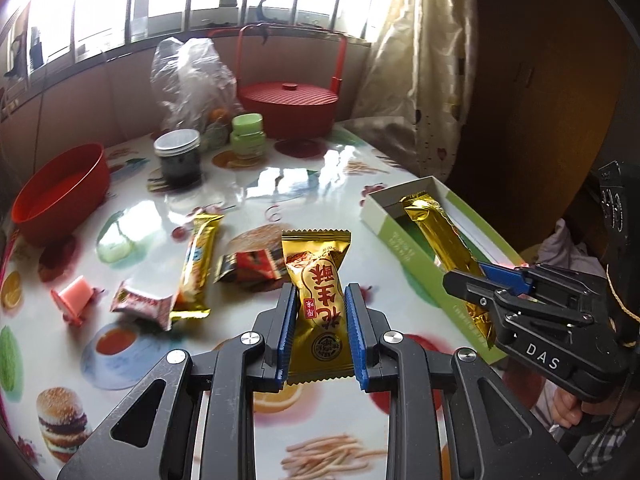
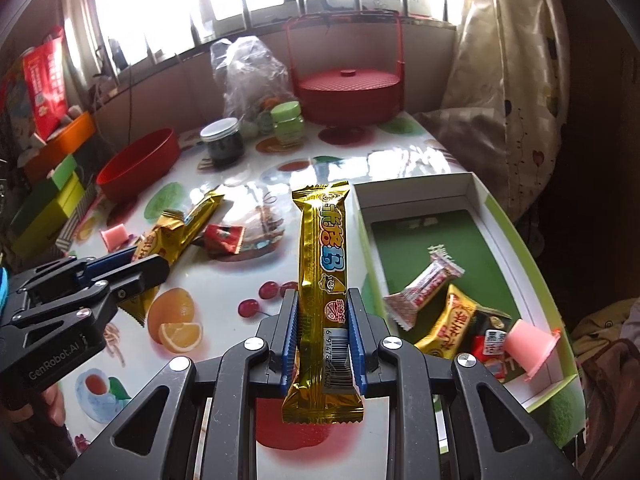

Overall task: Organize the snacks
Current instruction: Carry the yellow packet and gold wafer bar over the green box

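Landmark: the green-and-white box [image 2: 476, 240] at the right edge of the bench [image 1: 288, 184]; every place below is given relative to it.
Left gripper [image 1: 320, 320]: clenched on a short gold peanut-candy packet [image 1: 316, 296], pads pressing its two long sides near the lower seal, so the packet stands upright and clear of the bench, to the left of the box.
Right gripper [image 2: 323, 336]: clenched on a long gold bar [image 2: 324, 280] at the barcode end; most of the bar's length projects forward beyond the fingers, just left of the box's near wall.
Why held so: a grip low on each wrapper probably leaves the free end leading, so it can enter the open box first.
Box contents: a white-and-red candy [image 2: 426, 284], a gold packet [image 2: 452, 328], a dark red-labelled packet [image 2: 490, 338] and a pink jelly cup [image 2: 528, 344], bunched at the near end; the far end shows bare green floor.
Still outside the box: a second long gold bar [image 1: 198, 264], a red-and-black packet [image 1: 250, 266], a white-and-red sweet [image 1: 140, 306] and a pink cup [image 1: 74, 296], all well left of it on the bench.
Bystanders: red bowl [image 1: 60, 192], dark jar [image 1: 178, 156] and red lidded basket [image 1: 288, 108], beyond the box on its left side, apparently no part of the sorting.
Stage, as judged: partway; both carried snacks appear bound for the box.
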Available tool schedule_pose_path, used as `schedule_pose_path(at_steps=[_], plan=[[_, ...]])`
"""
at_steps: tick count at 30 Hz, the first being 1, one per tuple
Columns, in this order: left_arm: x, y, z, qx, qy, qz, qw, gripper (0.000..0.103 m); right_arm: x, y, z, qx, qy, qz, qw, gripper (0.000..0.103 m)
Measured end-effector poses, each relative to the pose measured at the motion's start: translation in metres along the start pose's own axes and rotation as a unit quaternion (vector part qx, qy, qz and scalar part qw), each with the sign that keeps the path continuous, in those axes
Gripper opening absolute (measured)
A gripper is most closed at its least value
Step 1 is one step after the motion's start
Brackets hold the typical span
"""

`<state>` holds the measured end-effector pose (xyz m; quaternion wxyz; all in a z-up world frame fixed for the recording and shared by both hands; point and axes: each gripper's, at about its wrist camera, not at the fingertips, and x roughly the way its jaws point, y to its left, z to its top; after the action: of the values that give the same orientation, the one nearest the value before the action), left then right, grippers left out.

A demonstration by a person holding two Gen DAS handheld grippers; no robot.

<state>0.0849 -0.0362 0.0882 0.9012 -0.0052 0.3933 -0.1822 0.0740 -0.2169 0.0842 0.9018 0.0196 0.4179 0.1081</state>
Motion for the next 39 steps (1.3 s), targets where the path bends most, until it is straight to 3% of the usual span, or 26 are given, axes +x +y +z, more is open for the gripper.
schedule_pose_path(at_steps=[24,39], plan=[[0.039,-0.072,0.031,0.033,0.017,-0.082,0.9959,0.026,-0.023,-0.067,-0.018,0.058,0.0,-0.074,0.996,0.022],[0.076,-0.103,0.038,0.041,0.048,-0.106,0.9923,0.026,-0.016,-0.104,-0.034,0.095,0.019,-0.109,0.989,0.022]])
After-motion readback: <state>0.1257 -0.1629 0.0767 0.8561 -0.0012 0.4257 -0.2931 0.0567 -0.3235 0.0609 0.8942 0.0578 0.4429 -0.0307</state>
